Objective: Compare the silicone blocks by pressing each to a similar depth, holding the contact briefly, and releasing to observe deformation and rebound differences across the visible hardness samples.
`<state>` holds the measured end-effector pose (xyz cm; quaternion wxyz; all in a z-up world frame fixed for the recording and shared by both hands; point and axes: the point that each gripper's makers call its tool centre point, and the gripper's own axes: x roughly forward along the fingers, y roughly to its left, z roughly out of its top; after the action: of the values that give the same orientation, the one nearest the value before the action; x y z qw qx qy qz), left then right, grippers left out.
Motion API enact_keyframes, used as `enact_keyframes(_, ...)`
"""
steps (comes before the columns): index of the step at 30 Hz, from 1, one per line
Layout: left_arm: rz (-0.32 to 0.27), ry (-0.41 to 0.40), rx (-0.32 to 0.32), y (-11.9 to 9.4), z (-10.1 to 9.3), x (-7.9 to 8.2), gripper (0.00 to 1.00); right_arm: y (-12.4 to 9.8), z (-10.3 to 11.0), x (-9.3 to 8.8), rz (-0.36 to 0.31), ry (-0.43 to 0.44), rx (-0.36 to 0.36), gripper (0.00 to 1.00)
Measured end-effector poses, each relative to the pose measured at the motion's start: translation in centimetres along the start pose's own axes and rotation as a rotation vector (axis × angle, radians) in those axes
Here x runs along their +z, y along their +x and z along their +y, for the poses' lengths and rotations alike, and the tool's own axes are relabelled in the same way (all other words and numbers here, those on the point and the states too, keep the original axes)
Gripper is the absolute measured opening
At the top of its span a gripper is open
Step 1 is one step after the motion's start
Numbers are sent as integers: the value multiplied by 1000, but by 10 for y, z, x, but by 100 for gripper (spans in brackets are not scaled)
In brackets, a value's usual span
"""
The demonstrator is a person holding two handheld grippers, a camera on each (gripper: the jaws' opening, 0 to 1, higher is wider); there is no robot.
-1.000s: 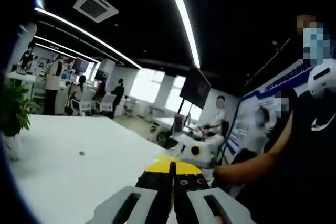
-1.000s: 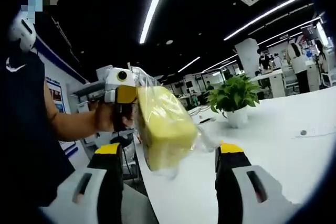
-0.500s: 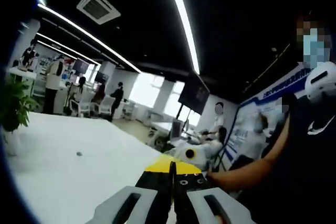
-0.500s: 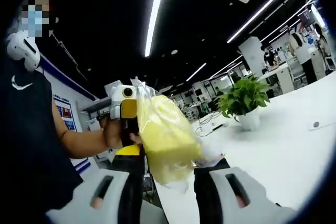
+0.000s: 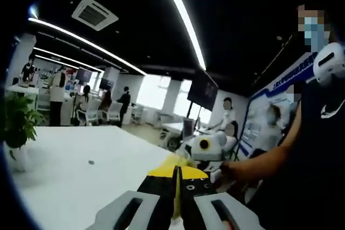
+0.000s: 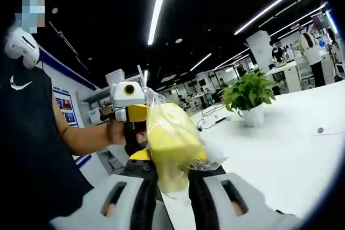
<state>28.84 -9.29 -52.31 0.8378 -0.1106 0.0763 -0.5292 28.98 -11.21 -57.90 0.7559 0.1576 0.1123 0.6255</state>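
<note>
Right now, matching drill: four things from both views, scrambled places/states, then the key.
Things:
1. yellow block
2. potted plant
3. right gripper
4. left gripper

Places/states:
A. stands on the white table
B. fingers pressing the block's lower end from both sides
C. wrapped in clear plastic, held up in the air
D. fingers nearly together, a thin yellow strip between them

Pairs: 1-C, 2-A, 3-B, 4-D

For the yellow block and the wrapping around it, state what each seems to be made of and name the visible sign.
Yellow block: likely soft silicone or foam, matte; it narrows where the right gripper pinches it. Wrapping: thin clear plastic film, glossy, crinkled, with loose edges.
</note>
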Motion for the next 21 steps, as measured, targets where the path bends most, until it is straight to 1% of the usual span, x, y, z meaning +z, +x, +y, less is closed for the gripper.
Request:
enact_keyframes(1,-2,3,5,2,-1,0,5,0,1,0,5,-1,4,15)
enact_keyframes(3,16,18,9,4,-2,-5,7,1,4,1,8,0,14,14)
enact_keyframes(4,15,23,16,3,-1,-5,7,2,4,-1,20,-5,12,13)
enact_keyframes(5,21,10,14,2,0,-6,6,2,3,-2,32,-27,7,13)
enact_keyframes(6,31,-14,0,0,-1,-9,4,2,5,-3,41,-31,13,13)
enact_keyframes(7,27,-7,2,0,0,-9,3,2,5,-4,49,-31,16,12)
enact_keyframes(9,30,-28,-13,-1,-4,-10,1,1,7,-4,58,-33,24,11)
enact_keyframes(12,35,-10,-11,0,-2,-11,0,-1,7,-5,73,-31,21,10)
enact_keyframes(16,17,1,1,2,0,-8,0,-1,6,-4,77,-1,22,9)
enact_keyframes(19,4,16,14,2,-1,-8,0,-1,4,-3,77,-3,25,8)
enact_keyframes(21,-4,8,14,-1,0,-9,0,0,5,-4,82,-1,29,8)
